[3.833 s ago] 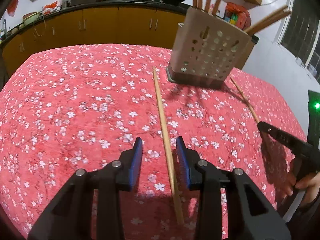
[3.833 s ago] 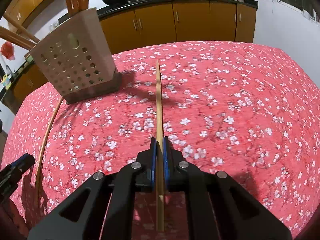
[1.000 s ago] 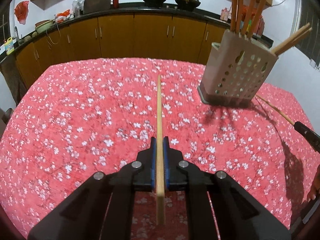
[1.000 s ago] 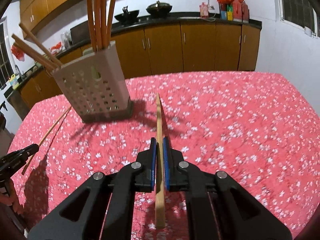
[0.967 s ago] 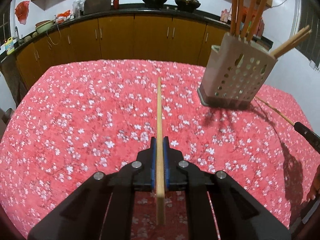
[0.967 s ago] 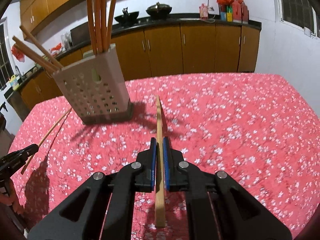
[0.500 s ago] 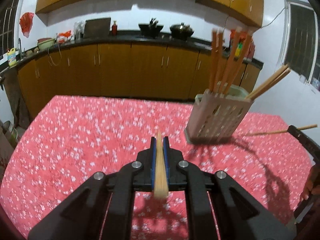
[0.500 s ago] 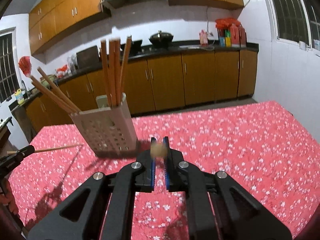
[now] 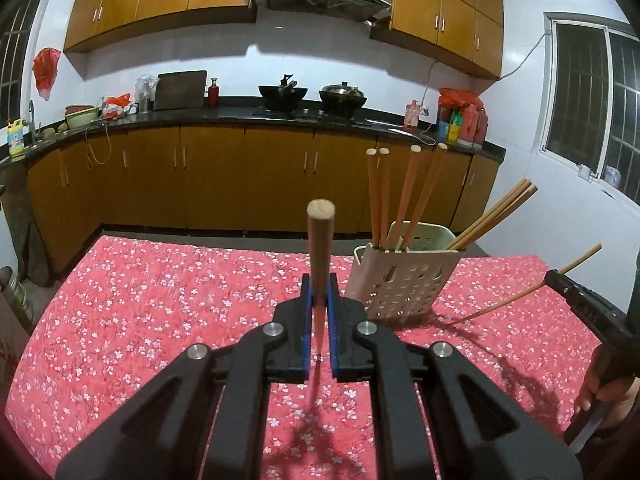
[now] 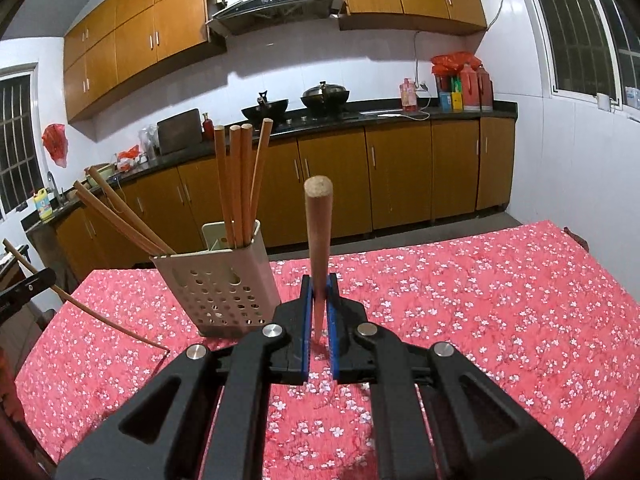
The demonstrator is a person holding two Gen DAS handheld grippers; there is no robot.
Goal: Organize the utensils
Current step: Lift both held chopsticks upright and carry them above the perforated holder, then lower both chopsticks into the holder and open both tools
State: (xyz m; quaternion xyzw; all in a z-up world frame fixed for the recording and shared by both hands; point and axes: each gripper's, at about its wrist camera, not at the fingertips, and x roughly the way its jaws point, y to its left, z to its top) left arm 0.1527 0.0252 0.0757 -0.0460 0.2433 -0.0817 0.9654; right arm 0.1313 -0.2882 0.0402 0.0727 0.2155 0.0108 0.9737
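Observation:
My left gripper is shut on a wooden chopstick, held upright above the red floral tablecloth. My right gripper is shut on another wooden chopstick, also upright. A perforated white utensil holder with several chopsticks stands on the cloth, ahead and right of the left gripper; it also shows in the right wrist view, ahead and left. The right gripper with its tilted chopstick shows at the right edge of the left view; the left one's chopstick shows at the left edge of the right view.
Brown kitchen cabinets and a dark counter with woks lie beyond the table's far edge. White tiled walls with windows stand to the right. The person's hand is at the lower right.
Both grippers have lifted their chopsticks off the cloth and tipped them from lying flat to upright. The view now rises to show the kitchen wall and upper cabinets.

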